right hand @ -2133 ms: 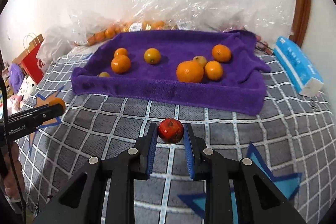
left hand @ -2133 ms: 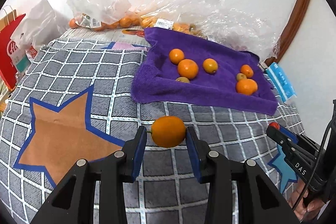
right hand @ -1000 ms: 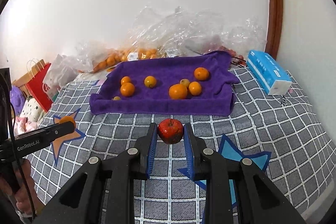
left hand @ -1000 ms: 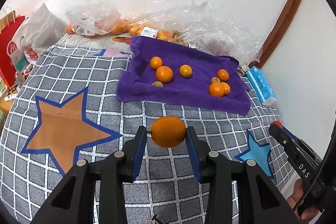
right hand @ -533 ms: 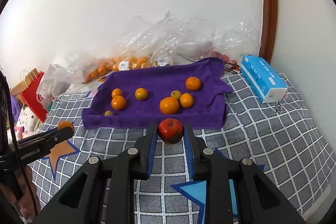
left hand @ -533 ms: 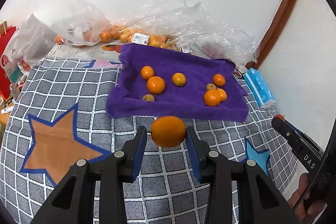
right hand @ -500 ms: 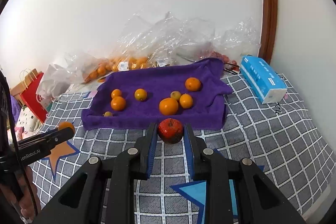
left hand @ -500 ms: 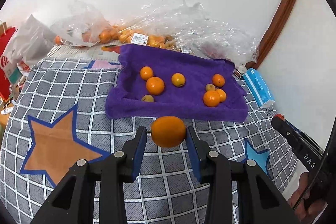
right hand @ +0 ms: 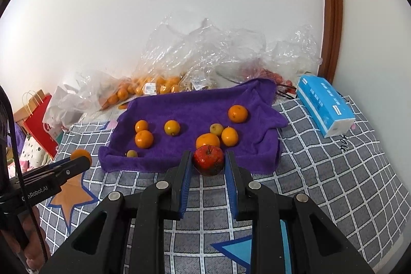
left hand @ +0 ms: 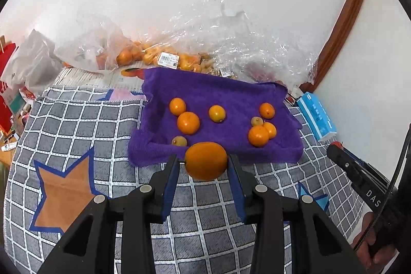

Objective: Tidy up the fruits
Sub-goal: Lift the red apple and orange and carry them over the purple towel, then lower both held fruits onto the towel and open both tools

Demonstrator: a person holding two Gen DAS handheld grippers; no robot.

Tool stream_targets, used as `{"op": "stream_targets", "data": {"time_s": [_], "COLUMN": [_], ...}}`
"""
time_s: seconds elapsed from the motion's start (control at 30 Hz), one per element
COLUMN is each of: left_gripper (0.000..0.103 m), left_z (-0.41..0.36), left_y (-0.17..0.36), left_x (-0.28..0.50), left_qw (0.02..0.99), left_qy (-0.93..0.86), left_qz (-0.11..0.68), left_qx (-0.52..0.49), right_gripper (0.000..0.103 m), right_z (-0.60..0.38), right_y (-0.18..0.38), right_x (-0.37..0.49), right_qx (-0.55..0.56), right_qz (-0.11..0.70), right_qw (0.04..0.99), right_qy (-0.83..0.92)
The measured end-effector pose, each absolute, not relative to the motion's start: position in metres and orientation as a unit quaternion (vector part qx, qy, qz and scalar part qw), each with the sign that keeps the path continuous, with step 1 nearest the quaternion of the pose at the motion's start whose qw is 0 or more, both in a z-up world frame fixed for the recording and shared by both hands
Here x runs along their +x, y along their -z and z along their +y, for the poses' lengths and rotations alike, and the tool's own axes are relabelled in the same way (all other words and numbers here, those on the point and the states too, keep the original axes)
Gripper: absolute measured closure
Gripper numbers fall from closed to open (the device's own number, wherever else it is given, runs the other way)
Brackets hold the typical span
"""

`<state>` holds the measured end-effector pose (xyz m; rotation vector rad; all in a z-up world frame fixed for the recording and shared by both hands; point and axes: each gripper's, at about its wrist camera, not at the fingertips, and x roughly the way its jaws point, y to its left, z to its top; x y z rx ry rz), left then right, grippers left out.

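Observation:
My left gripper (left hand: pixel 204 162) is shut on an orange (left hand: pixel 206 160) and holds it in the air in front of the purple towel (left hand: pixel 231 91). My right gripper (right hand: pixel 208 161) is shut on a small red apple (right hand: pixel 208 159), also raised off the bed. Several oranges such as a big one (right hand: pixel 144 138) and small yellowish fruits lie on the purple towel (right hand: pixel 200 104). In the right wrist view the left gripper with its orange (right hand: pixel 81 155) shows at the left edge.
A grey checked bedspread (left hand: pixel 77 120) with star patches covers the bed. Clear plastic bags (right hand: pixel 205 50) with more oranges lie against the white wall. A blue tissue pack (right hand: pixel 325 104) lies right of the towel. A red paper bag (right hand: pixel 38 120) stands at the far left.
Both grippers have pulled back and risen from the towel, each keeping its fruit. The towel and its fruits look smaller and farther away, and more wall shows.

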<state>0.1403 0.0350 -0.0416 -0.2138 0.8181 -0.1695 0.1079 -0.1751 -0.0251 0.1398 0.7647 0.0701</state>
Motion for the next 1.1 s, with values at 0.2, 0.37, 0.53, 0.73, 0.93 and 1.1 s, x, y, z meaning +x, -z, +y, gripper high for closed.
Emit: {"op": "stream_targets", "data": {"time_s": [0.2,0.37,0.53,0.73,0.93,1.1], "left_gripper": [0.067,0.067,0.067,0.067,0.067,0.067], "left_z": [0.036,0.037,0.040,0.043,0.044,0.045], "left_y": [0.039,0.037,0.037,0.039,0.039,0.039], "left_x": [0.147,0.155,0.161,0.169,0.172,0.179], "left_qw": [0.909,0.909,0.908,0.907,0.907,0.906], "left_qy": [0.083,0.082,0.081,0.083,0.083,0.082], "left_qz": [0.396,0.396,0.395,0.396,0.397,0.398], "left_qx": [-0.104,-0.106,-0.111,-0.115,-0.115,-0.114], "right_gripper": [0.078,0.078,0.078,0.078,0.078,0.078], "right_z": [-0.176,-0.176,-0.176,-0.174,-0.171,-0.171], "right_y": [0.025,0.027,0.028,0.030,0.034,0.037], "right_x": [0.113,0.117,0.123,0.130,0.138,0.144], "right_qx": [0.067,0.068,0.066,0.065,0.064,0.065], "right_qz": [0.374,0.377,0.378,0.378,0.382,0.384], "right_qw": [0.925,0.923,0.923,0.923,0.921,0.920], "right_qy": [-0.034,-0.033,-0.033,-0.033,-0.033,-0.032]}}
